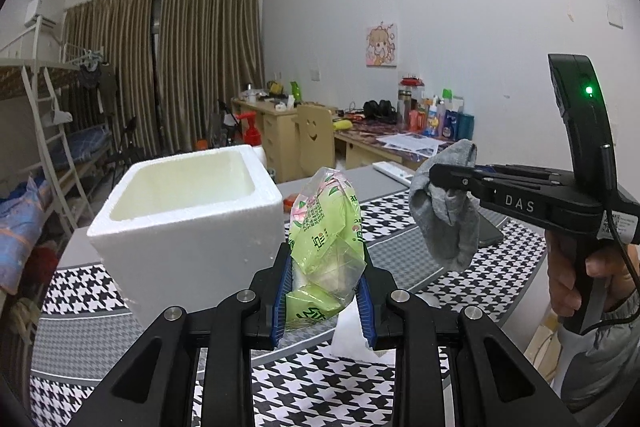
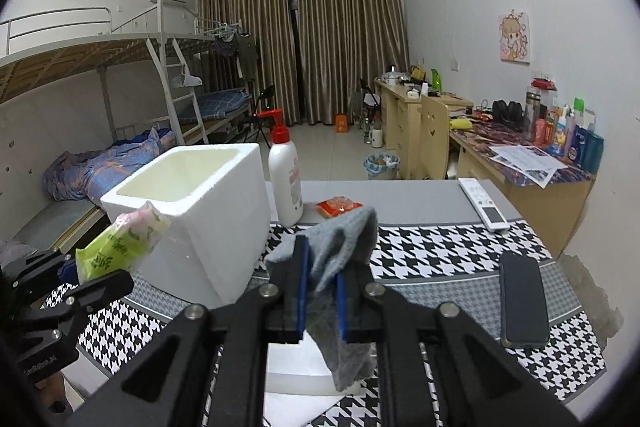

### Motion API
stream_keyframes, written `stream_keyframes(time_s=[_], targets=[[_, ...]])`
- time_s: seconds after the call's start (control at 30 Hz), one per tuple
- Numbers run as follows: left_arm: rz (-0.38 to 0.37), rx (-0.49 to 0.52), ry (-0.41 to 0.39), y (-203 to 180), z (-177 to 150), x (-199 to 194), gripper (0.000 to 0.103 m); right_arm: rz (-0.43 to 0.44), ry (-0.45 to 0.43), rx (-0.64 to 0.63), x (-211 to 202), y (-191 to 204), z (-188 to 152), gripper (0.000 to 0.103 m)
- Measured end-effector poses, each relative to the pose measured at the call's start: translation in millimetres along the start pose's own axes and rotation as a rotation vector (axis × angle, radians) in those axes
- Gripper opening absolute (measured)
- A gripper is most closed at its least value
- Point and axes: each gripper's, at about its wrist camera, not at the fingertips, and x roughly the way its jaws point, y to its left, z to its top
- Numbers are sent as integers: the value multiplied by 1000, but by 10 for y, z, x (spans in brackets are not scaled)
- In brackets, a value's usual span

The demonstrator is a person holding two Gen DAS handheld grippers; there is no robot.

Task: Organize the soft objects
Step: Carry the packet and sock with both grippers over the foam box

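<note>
While both grippers hang above the houndstooth-covered bench [image 2: 440, 247], each carries one soft thing clear of the surface. The left gripper [image 1: 325, 291] has its blue-padded fingers [image 1: 280, 291] clamped on a green tissue pack [image 1: 326, 239], gripped across its lower half so that the crinkled plastic top stands up above the pads, just right of the white foam box [image 1: 188, 215]. The right gripper [image 2: 322, 301] has its fingers [image 2: 302, 287] pressed together on a grey sock [image 2: 340, 247], which bunches above the pads and droops limp below them; in the left wrist view the sock hangs off the finger ends, near the tissue pack but apart from it. The foam box stands open and looks empty, at least in the part of its inside that shows, so it seems the likely place for both. Both things should be light and yielding: the pack's film looks slick and will crumple, so a hold across its fuller middle, as now, seems safer than a pinch on the loose end. The sock has no stiffness and will swing and drag, so its hanging tail could catch the box rim. A lotion pump bottle [image 2: 285, 183], a red snack packet [image 2: 340, 206], a white remote [image 2: 484, 205] and a dark phone [image 2: 524, 299] lie on the bench, well apart from either grip.
</note>
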Motion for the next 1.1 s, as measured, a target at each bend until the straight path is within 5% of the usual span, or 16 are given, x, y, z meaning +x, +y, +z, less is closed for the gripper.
stream_keyframes(time_s=[1.1], targets=[[119, -48, -94, 483, 509, -37, 31, 86, -61, -53, 124, 272, 412, 15]])
